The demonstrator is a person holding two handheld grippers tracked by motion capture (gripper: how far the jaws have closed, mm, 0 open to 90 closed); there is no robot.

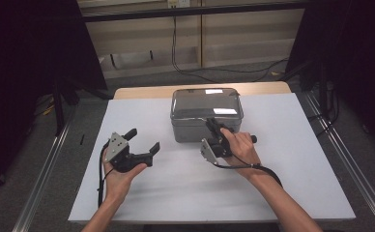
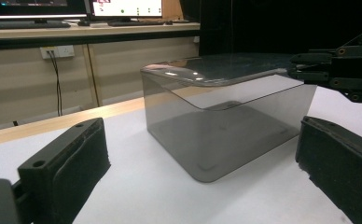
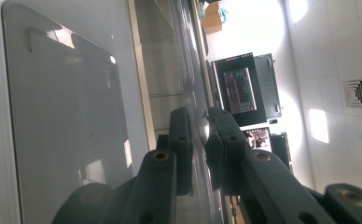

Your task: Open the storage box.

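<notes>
Grey box (image 1: 206, 115) sits at the bench's (image 1: 292, 193) far middle. Right gripper (image 1: 213, 126) pinches the near wall's rim, jaws pressed together on it, so lift slow and level w/o twisting. Left gripper (image 1: 143, 139) hangs spread wide, apart from the box, palm up, aimed at its side.

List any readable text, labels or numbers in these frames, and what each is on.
No text can be read.
Monitors behind the table: coloured marks, too small and blurred to read.
Screen in the right gripper view: rows of figures, too blurred to read.
Box: bright patches on the lid are glare, no label.
Left gripper and right gripper: no markings show.
</notes>
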